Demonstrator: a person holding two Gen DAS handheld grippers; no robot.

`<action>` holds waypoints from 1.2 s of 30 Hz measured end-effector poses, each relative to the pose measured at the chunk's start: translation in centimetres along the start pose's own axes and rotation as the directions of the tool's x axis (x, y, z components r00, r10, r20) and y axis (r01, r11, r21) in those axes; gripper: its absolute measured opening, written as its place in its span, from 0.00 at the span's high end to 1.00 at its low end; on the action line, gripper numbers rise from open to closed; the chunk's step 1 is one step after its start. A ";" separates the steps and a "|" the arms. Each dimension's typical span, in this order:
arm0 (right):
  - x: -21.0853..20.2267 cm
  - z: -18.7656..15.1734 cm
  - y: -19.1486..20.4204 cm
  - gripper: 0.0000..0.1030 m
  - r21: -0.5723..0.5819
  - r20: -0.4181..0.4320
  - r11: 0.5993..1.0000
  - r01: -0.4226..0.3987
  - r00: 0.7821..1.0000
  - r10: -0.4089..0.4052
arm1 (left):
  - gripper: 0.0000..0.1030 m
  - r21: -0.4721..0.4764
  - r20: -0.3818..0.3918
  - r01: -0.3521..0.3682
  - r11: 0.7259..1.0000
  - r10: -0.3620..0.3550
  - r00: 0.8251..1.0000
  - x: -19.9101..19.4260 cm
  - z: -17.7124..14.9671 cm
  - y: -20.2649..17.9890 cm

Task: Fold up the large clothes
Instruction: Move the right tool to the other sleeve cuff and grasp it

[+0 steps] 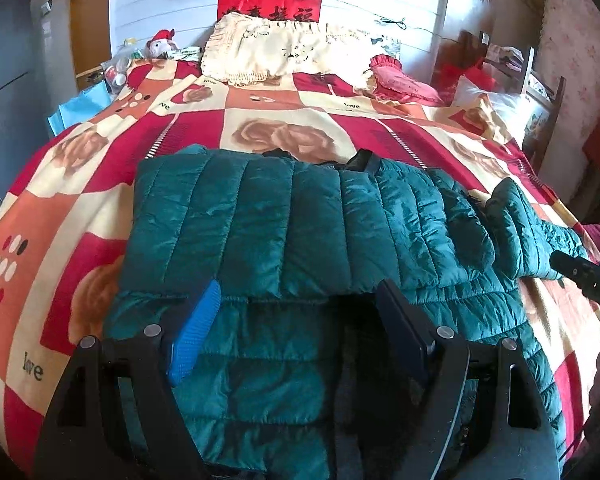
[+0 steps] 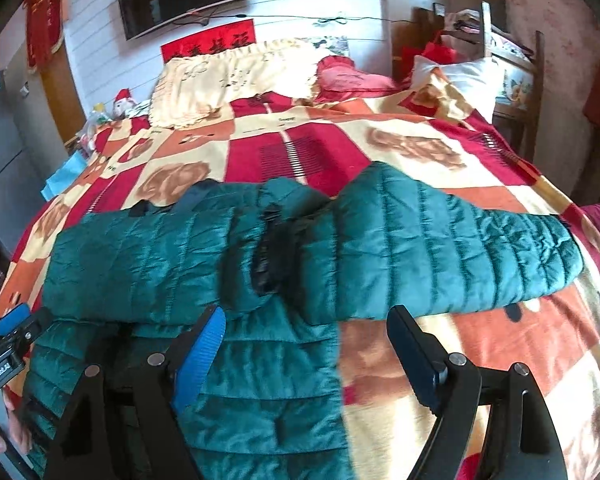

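1. My left gripper [image 1: 296, 328] hangs over the near edge of the bed with its fingers [image 1: 194, 336] spread wide and nothing between them. Right under and ahead of them lies the teal quilted puffer jacket [image 1: 284, 220].

2. That jacket sits on the red, orange and cream checked rose-print blanket [image 1: 100, 184] that covers the bed, toward the near edge and well short of the cream frilled pillow [image 1: 276, 54] at the far edge. On my left side one panel already looks folded in over the body, its lower edge running across just beyond my left fingertips.

3. The relation the next move turns on, as I judge it: the one loose sleeve [image 2: 460, 248] still lies flat, its long axis running crosswise toward the right edge of the bed, and it sits just ahead of my right fingers, slightly to their right.

4. My right gripper [image 2: 304, 344] is plainly the nearer one to that sleeve. Its fingers [image 2: 202, 354] are also wide apart and hold nothing; the left one is over the jacket's body, the right one over bare blanket just short of the sleeve's lower edge.

5. I would expect to reach forward and right for the cuff end, then carry it leftward over the body.
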State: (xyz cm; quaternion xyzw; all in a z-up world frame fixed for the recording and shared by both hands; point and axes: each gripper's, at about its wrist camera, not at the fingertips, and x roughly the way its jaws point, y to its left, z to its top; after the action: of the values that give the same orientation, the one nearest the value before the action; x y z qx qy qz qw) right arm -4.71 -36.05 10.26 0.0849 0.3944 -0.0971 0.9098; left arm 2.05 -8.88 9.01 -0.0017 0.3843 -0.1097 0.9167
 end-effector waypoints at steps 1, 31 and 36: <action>0.0 0.1 -0.6 0.21 0.006 0.000 1.000 0.008 1.000 -0.008 | 0.21 -0.004 -0.002 0.002 1.000 -0.002 1.000 0.1 0.0 0.0; 6.3 1.3 -26.8 0.21 0.423 -0.145 0.834 0.354 0.935 -0.323 | 0.21 -0.061 -0.083 0.033 0.998 -0.038 0.996 3.5 -1.4 1.5; 7.2 1.1 -30.3 0.21 0.512 -0.153 0.785 0.350 0.936 -0.317 | 0.21 -0.062 -0.088 0.040 0.997 -0.046 0.995 3.6 -1.5 1.5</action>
State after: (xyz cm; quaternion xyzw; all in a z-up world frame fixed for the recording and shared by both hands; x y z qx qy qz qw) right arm -6.50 -66.37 3.39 0.2651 0.3873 -0.3589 0.8068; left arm 3.78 -8.04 5.28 -0.0324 0.4279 -0.1179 0.8955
